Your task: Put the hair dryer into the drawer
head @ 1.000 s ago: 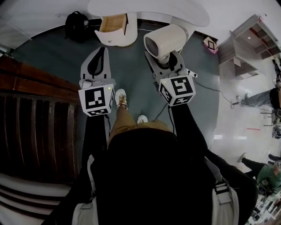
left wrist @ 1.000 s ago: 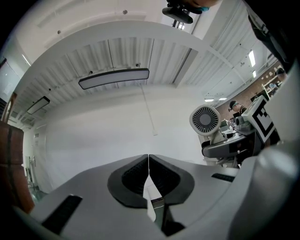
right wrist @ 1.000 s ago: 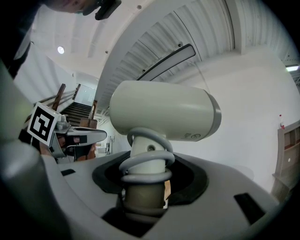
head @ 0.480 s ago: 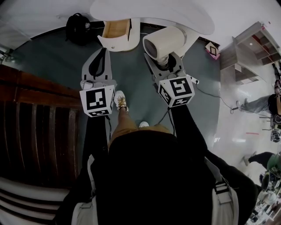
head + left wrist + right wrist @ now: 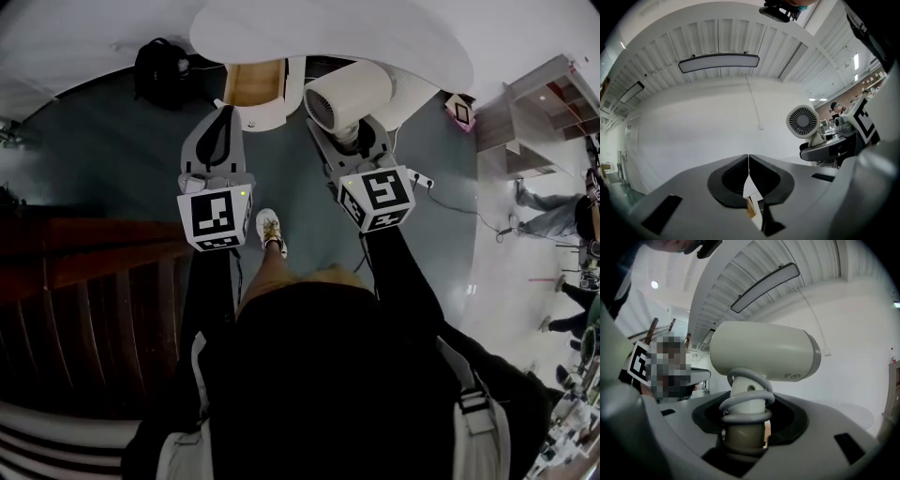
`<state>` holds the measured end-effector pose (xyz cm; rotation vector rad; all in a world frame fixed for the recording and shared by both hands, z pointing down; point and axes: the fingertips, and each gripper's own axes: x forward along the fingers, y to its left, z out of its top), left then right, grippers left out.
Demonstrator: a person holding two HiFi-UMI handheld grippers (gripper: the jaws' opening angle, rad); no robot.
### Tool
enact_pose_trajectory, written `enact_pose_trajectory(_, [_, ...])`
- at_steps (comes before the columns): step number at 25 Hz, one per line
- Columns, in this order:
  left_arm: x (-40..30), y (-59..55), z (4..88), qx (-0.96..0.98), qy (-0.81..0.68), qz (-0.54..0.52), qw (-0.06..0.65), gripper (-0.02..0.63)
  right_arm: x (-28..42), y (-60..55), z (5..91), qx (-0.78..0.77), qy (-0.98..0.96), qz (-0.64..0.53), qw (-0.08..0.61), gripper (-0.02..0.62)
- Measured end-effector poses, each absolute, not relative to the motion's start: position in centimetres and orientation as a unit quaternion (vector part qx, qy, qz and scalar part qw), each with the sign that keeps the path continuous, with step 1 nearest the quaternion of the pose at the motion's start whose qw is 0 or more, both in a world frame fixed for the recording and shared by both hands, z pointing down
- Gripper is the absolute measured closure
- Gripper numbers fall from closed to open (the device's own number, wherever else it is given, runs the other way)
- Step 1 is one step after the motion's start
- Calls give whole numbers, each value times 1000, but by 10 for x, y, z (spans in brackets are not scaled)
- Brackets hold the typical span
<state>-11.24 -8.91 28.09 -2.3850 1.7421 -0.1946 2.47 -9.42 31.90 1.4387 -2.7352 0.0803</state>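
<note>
A cream hair dryer (image 5: 349,97) stands upright in my right gripper (image 5: 354,136), which is shut on its cord-wrapped handle (image 5: 744,411); its barrel (image 5: 764,352) lies crosswise above the jaws. My left gripper (image 5: 225,114) is beside it, shut with nothing between its pads (image 5: 736,176). From the left gripper view the dryer's rear grille (image 5: 803,121) shows at the right. Just ahead of both grippers is the open drawer (image 5: 253,82), wood-lined with a white front, under the round white table (image 5: 328,33).
A black backpack (image 5: 159,64) lies on the dark floor left of the drawer. Dark wooden slats (image 5: 84,281) run along the left. A cable and power strip (image 5: 422,180) trail at the right, near a small pink box (image 5: 462,108) and shelving (image 5: 534,103).
Both grippers and the dryer have moved forward toward the table; the drawer and table edge are closer now. The person's feet have stepped forward. Neither grip has changed.
</note>
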Motion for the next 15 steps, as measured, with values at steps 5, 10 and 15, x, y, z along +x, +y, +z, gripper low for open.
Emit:
enact_pose_trajectory(5, [-143,-150,283,-810,575,-75,87,591,-9,-152,319,471,-881,32,28,359])
enact_pose_trajectory(10, [-171,-209,274,-818,562,-80,94,591,-40,-208,308,478,-878,28,28,359])
enact_pose_trajectory(15, [-188,-258,275,-828,547,-83,95,591,-62,-254,308,485,-873,27,33,359])
